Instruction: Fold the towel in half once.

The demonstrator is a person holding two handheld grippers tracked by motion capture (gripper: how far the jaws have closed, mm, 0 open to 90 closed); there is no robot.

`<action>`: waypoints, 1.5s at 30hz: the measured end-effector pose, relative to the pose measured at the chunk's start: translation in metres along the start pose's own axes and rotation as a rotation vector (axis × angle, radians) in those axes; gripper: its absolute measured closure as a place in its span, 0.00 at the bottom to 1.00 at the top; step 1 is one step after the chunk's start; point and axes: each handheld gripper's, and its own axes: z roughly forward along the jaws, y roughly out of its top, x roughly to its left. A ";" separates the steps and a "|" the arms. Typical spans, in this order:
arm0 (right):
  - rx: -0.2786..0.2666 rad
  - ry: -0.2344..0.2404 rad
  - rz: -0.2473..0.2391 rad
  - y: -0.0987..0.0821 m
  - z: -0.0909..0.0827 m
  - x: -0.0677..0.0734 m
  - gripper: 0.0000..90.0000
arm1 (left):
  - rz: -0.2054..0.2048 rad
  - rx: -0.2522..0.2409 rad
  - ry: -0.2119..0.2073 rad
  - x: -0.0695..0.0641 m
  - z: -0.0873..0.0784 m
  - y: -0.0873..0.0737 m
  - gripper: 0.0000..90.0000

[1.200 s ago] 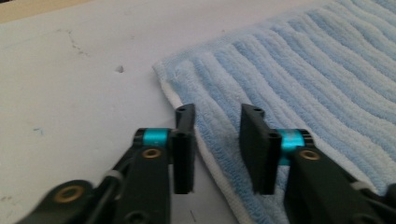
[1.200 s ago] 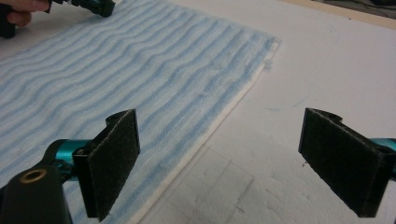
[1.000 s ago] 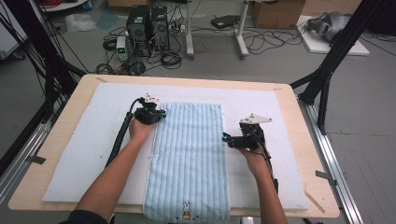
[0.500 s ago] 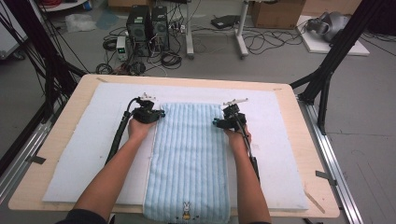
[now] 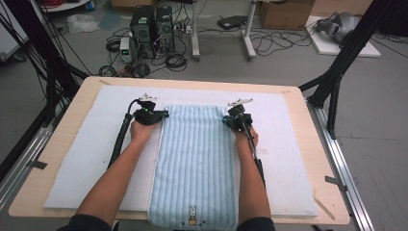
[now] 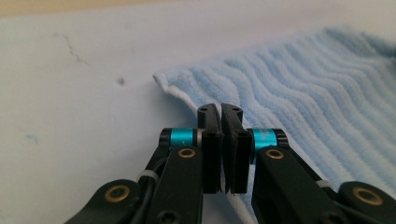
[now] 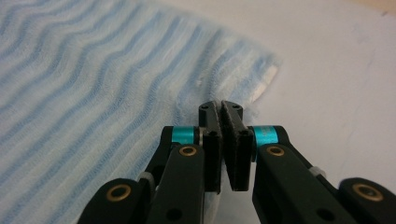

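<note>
One blue striped towel (image 5: 195, 163) lies flat on the white mat (image 5: 82, 154) that covers the tabletop (image 5: 62, 103). Its long axis runs from the person's edge of the tabletop straight away from them, with the stripes along that length. The end with a small rabbit emblem (image 5: 192, 215) points toward the person, at the near edge of the mat.

There are two grippers, one at each far corner of the towel. The left gripper (image 5: 161, 115) sits at the towel's far left corner, its jaws pressed together on the towel's edge, as the left gripper view shows. The right gripper (image 5: 227, 120) sits at the far right corner; its jaws have just been closing and now pinch the towel's edge there.

A second ago the right gripper was beside the towel's right edge, nearer the person, with jaws wide; it has since travelled up to the far corner. The left gripper has kept its place, and the towel has not shifted.
</note>
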 end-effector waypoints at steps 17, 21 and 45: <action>-0.157 0.053 0.037 0.019 -0.029 0.004 0.96 | 0.043 -0.111 -0.089 -0.006 -0.036 0.019 0.96; -0.182 0.098 0.048 0.011 -0.038 0.006 0.96 | 0.061 -0.122 -0.119 -0.013 -0.050 0.011 0.96; -0.149 0.181 -0.025 -0.055 -0.091 0.039 0.95 | 0.145 -0.094 -0.250 -0.054 -0.103 -0.058 0.95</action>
